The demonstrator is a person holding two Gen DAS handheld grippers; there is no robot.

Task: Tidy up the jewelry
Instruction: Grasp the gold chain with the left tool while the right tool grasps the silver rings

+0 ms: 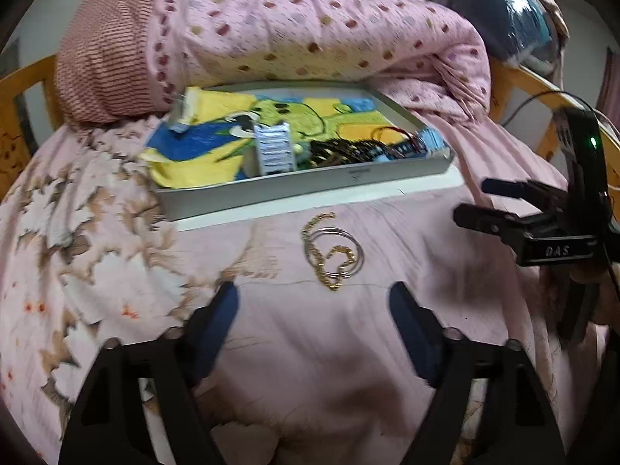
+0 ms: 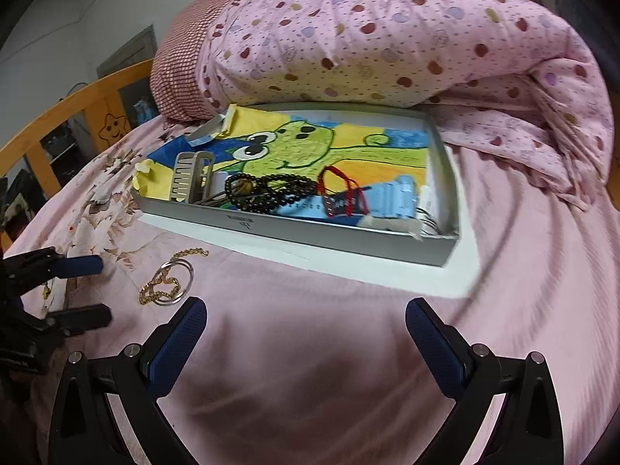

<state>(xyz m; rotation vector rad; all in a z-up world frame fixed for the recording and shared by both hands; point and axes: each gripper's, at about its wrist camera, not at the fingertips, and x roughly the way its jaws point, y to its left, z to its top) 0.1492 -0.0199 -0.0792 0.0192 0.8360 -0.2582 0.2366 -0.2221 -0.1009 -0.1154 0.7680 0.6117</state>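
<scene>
Left gripper hovers over the pink bedsheet w/ fingers spread wide, nothing btwn them. Just ahead of its tips lie a gold chain tangled w/ silver bangles, on the sheet, outside the tray. Right gripper also gapes wide and empty, further right; chain and bangles sit to its left. Gray tray rests on a white board beyond, lined w/ a frog drawing; inside: black bead strand, red cord bracelet, a gray comb-like piece. Polka-dot quilt bunched behind the tray.
</scene>
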